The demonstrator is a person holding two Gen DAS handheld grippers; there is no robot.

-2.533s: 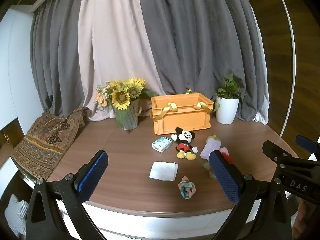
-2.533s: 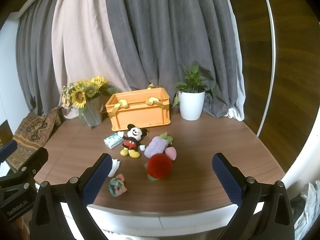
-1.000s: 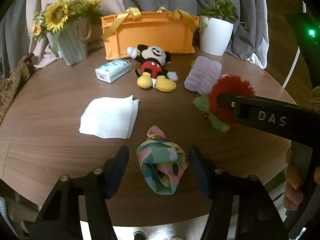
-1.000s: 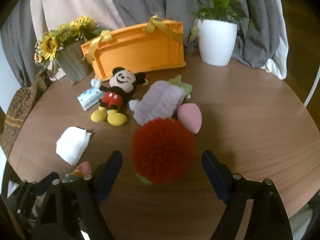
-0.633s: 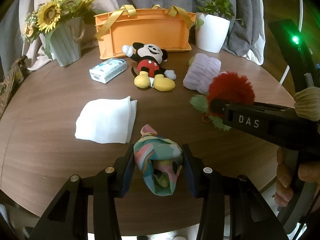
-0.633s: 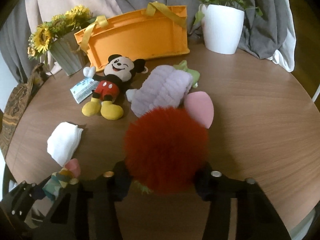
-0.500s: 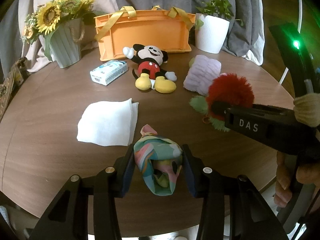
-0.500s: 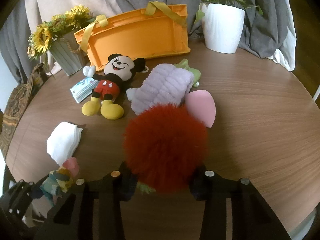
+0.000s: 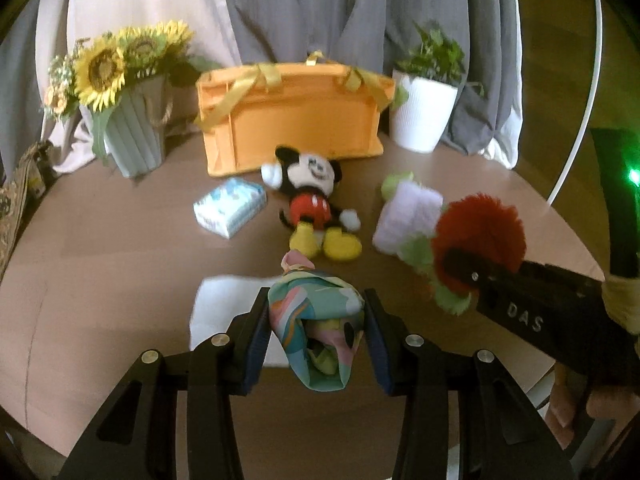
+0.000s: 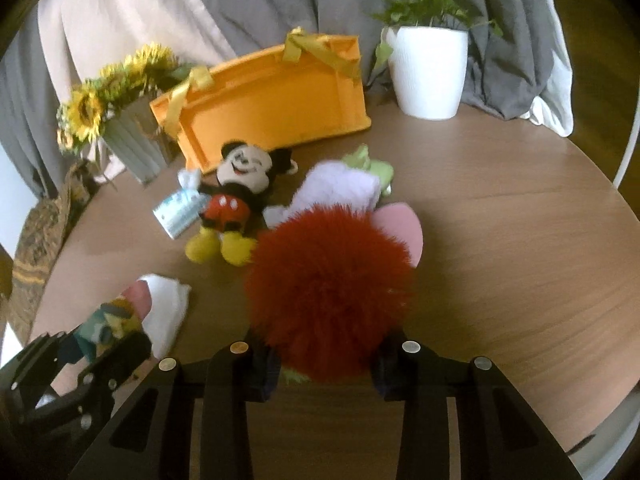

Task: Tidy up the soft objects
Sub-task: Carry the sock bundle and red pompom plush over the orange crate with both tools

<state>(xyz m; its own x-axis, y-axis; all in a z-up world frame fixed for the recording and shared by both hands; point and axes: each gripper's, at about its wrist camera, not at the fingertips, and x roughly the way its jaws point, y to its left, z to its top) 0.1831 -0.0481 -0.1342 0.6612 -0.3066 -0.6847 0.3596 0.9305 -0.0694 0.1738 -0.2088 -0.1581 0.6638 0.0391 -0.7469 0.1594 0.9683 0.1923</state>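
Note:
My left gripper (image 9: 315, 300) is shut on a multicoloured cloth bundle (image 9: 320, 344) and holds it above the white folded cloth (image 9: 224, 312). The jaws of my right gripper (image 10: 324, 360) are closing, and their pads press a red fluffy ball (image 10: 328, 292) with green leaves under it. A mouse plush (image 9: 310, 200) lies in the middle of the round wooden table (image 10: 500, 260). Beside it are a lilac fluffy cloth (image 10: 340, 192), a pink sponge (image 10: 400, 228) and a tissue pack (image 9: 230, 206). An orange crate (image 9: 296, 116) with yellow ribbons stands behind them.
A vase of sunflowers (image 9: 128, 132) stands left of the crate and a white plant pot (image 9: 424, 116) to its right, with curtains behind. A patterned cloth (image 10: 40, 236) hangs over the table's left edge. A hand (image 9: 568, 412) holds the right gripper's handle.
Both grippers came down to the table and closed, the left on the cloth bundle and the right on the red ball. The left has since risen with the bundle, forward over the white cloth.

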